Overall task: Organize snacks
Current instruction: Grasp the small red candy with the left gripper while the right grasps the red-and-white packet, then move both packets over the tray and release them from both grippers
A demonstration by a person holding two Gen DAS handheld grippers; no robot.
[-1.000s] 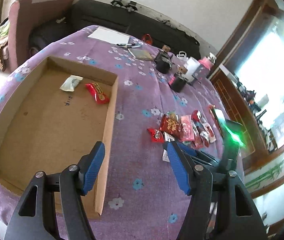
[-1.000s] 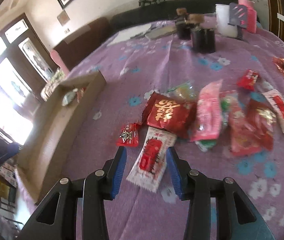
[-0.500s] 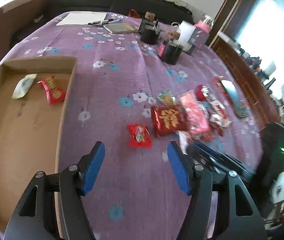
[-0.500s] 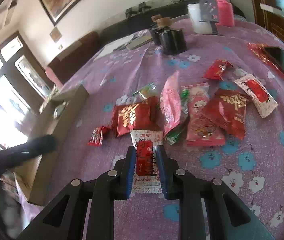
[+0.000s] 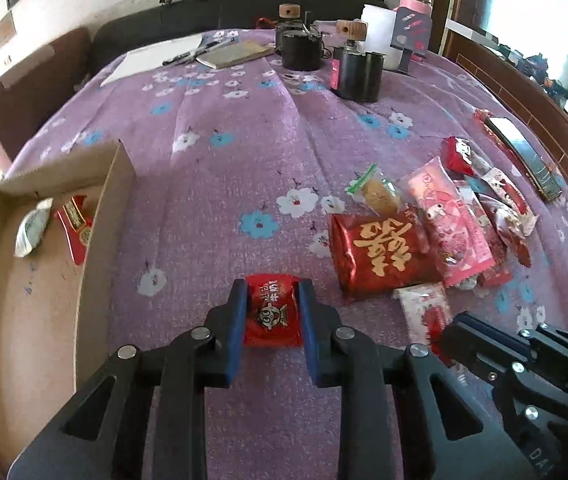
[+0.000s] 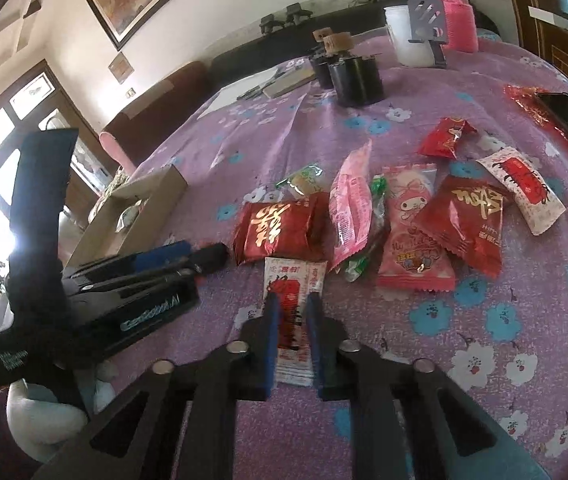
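Left gripper (image 5: 271, 300): jaws have just closed in on a small red candy packet (image 5: 271, 312), which lies on the purple floral tablecloth (image 5: 211, 184) between the blue pads, both pads pressing its side edges. The packet sits just right of the cardboard box (image 5: 99, 248), apart from its wall.

Right gripper (image 6: 292, 312): jaws have just been closing and now pinch a white sachet with a red label (image 6: 294, 312); its far end sticks out past the fingertips and its near end shows between the fingers. The sachet lies flat on the cloth, its far edge just short of the red packet with gold characters (image 6: 279, 228).

Cardboard box: open-topped, at the left edge of the table; holds a white wrapper (image 5: 31, 228) and a red wrapper (image 5: 75, 224) side by side near its far corner.

Loose snack pile, right of centre on the cloth: a pink cartoon-print packet (image 6: 412, 236), a second red packet with gold characters (image 6: 464, 224), a narrow pink packet (image 6: 350, 204), a small red packet (image 6: 446, 138), a white packet with red print (image 6: 524, 192), a clear pouch with green trim (image 5: 378, 192). The pile overlaps in places.

Far end of table: black canisters (image 5: 360, 76), a pink flask (image 6: 456, 20), papers and a notebook (image 5: 235, 54)
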